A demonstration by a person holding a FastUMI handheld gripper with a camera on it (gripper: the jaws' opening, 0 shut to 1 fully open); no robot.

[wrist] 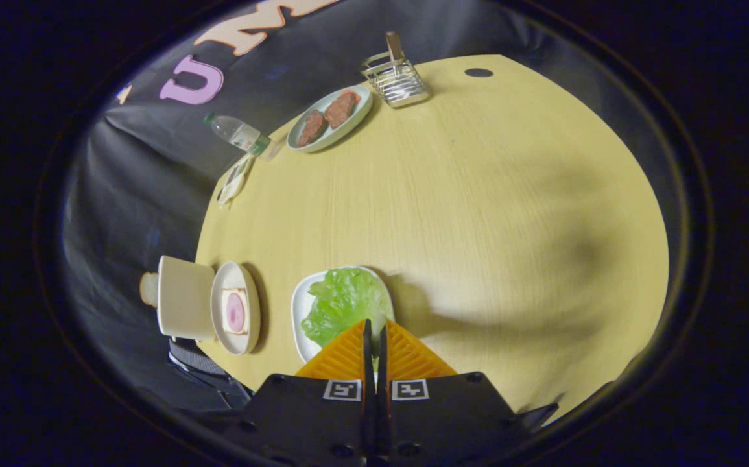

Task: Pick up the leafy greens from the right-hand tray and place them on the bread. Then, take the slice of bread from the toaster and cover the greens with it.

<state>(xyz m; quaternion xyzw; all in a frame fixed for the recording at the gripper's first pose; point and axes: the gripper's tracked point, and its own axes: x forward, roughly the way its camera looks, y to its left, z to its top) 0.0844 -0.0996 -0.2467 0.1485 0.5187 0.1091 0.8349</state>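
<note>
Right now the tongs [374, 334] are clenched, fingers pressed together with only a thin slit between them and nothing held. Their tips sit over the near rim of the white tray [301, 310] carrying the leafy greens [343, 303], which lie untouched on it, just ahead of the fingers. That tray sits near one edge of the pale wooden counter [478, 214]. Just beside it, at the same edge, is a round plate [237, 279] with a slice of bread [235, 311] topped by something pink. Past that plate stands a cream boxy object, likely the toaster [183, 306], with a rounded bread-like piece [148, 289] showing at its far side, hard to confirm. Along the far edge: an oval dish [332, 120] with two brown patties, a wire rack [397, 81], a lying water bottle [239, 135] and a small flat item I can't identify.

Judgement: pick not started, task barely begun.

Risks from here:
- Fingers closed, so coming down now would just poke or shove the leaf; they need to spread first.
- Leaf is thin and floppy, a shallow pinch could tear it or let it slip off mid-carry.
- Tips are close to the tray rim, catching it could tip or slide the tray toward the counter edge.
- Bread plate sits at the edge, a clumsy drop could nudge it.
</note>
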